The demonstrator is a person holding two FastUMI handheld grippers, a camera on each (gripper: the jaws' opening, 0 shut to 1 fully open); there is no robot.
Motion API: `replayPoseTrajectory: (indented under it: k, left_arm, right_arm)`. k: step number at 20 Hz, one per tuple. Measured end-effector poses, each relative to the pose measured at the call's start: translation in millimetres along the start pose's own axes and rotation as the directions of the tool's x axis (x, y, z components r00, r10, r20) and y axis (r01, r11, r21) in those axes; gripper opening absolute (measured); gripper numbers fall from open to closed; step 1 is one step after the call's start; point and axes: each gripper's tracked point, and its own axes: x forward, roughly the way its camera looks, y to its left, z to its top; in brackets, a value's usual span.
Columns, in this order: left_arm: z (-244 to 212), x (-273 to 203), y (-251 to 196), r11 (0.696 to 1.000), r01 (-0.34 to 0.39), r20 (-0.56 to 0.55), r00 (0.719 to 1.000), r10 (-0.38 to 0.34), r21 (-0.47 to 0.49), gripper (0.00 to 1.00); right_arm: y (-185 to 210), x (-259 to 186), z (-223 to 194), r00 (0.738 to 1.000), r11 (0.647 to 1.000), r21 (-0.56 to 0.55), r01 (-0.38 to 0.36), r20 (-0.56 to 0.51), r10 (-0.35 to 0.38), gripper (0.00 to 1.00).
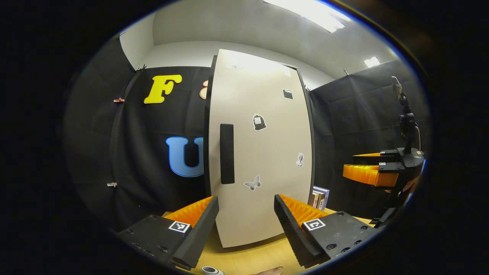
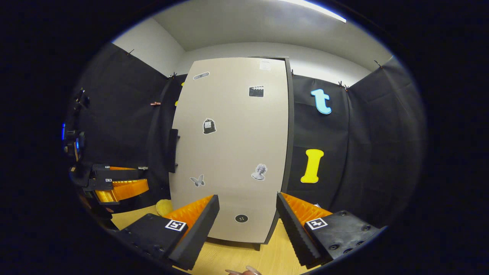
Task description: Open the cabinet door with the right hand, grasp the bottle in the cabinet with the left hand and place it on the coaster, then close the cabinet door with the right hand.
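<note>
So the setup's a black-curtained booth with a light wood table [image 2: 267, 259], and a tall beige cabinet door [image 2: 233, 152] standing shut on it, stickers all over the front. The bottle is presumably behind that door, can't see it at all, so nothing's started yet as far as I can judge.

The thing that matters next is the handle [image 2: 173, 151]: a dark vertical bar, long axis straight up and down, on the door's left edge. In the right gripper view it sits at about 10 o'clock from the right gripper [image 2: 247, 208], edge-on and clearly apart from it. Jaws are spread wide, nothing in them.

In the left gripper view the same handle [image 1: 227, 153] is around 11 o'clock from the left gripper [image 1: 246, 210], also gaping wide and empty. Honestly it looks lined up closer than the right one, but the door's the right hand's job, so I'd guess it has to swing left.
</note>
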Motion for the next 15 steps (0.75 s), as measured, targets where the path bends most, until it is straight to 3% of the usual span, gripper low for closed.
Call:
replayPoseTrajectory:
  k: [15]
  left_arm:
    - [-1,11,-1,1.000,0.024,-0.001,1.000,-0.024,-0.010,0.92]
  right_arm:
    - [7,7,-3,1.000,0.999,-0.031,-0.014,-0.005,0.014,0.98]
